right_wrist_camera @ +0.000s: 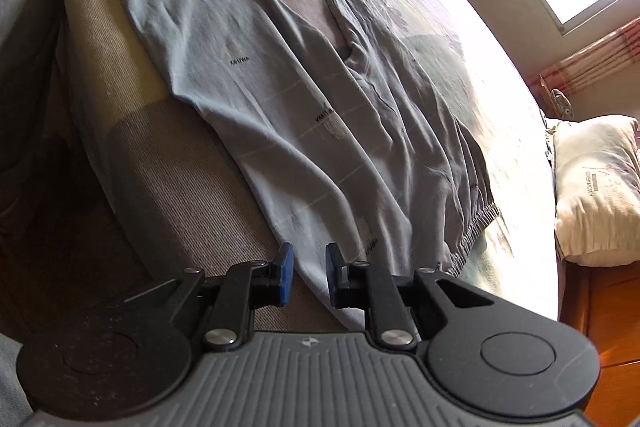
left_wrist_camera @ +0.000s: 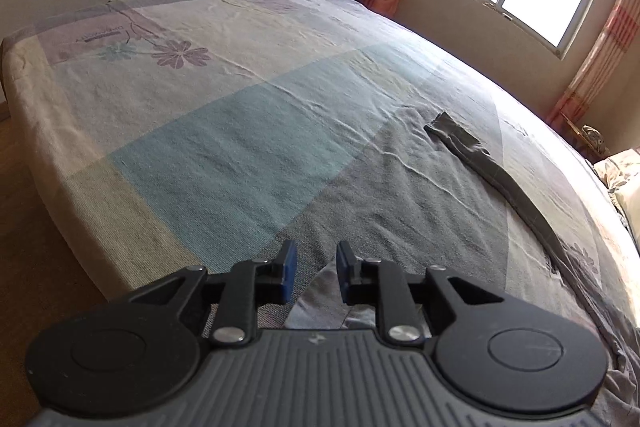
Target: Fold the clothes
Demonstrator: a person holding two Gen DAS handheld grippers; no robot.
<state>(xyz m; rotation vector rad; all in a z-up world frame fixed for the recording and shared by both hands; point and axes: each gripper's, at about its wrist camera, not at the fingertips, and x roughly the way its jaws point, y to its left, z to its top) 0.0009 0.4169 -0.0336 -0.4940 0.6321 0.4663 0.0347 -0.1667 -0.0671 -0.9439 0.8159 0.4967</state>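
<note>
Both my left gripper (left_wrist_camera: 316,273) and right gripper (right_wrist_camera: 307,271) hover with fingers parted, holding nothing. Grey trousers (right_wrist_camera: 320,99) lie spread across the bed (left_wrist_camera: 224,131).

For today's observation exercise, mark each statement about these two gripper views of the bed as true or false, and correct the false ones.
1. The left gripper is clamped on cloth. False: its jaws stand apart with nothing between them.
2. A pale grey garment lies spread on the bed. True.
3. The right gripper is open above the garment's near edge. True.
4. The garment is already folded into a neat square. False: it lies spread out and wrinkled.
5. A pillow lies past the garment's elastic hem. True.
</note>
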